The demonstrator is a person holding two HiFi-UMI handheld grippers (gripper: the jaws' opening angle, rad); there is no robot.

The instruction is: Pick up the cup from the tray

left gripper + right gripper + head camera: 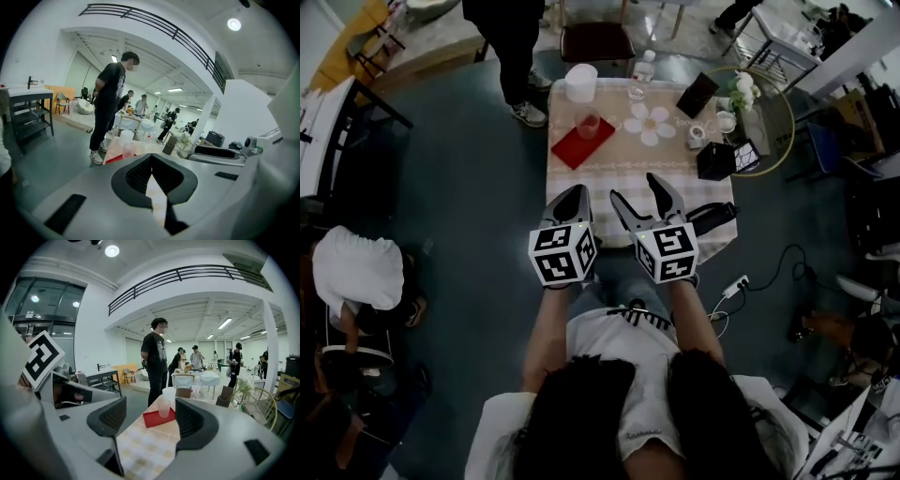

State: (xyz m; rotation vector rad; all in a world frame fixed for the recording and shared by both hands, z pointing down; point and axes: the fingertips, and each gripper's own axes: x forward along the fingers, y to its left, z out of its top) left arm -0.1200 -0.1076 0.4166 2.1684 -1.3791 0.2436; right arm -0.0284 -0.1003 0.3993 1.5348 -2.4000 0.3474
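A translucent cup point(587, 123) stands on a red tray point(574, 148) at the far left of the checked tablecloth point(623, 169). Both grippers hover over the table's near edge, well short of the tray. My left gripper point(576, 194) has its jaws together with nothing in them; in the left gripper view the cup point(128, 150) and tray point(114, 158) lie beyond the left gripper point(151, 161). My right gripper point(642, 199) stands open and empty. In the right gripper view the cup point(164, 407) and tray point(154, 420) show ahead, between the jaws of the right gripper point(151, 420).
A white container point(580, 82) stands behind the tray, with a water bottle point(644, 67), a flower-shaped mat point(650, 123), a small cup point(697, 134) and a black box point(715, 159) to the right. A person point(511, 47) stands at the far left corner. A chair point(596, 39) is behind.
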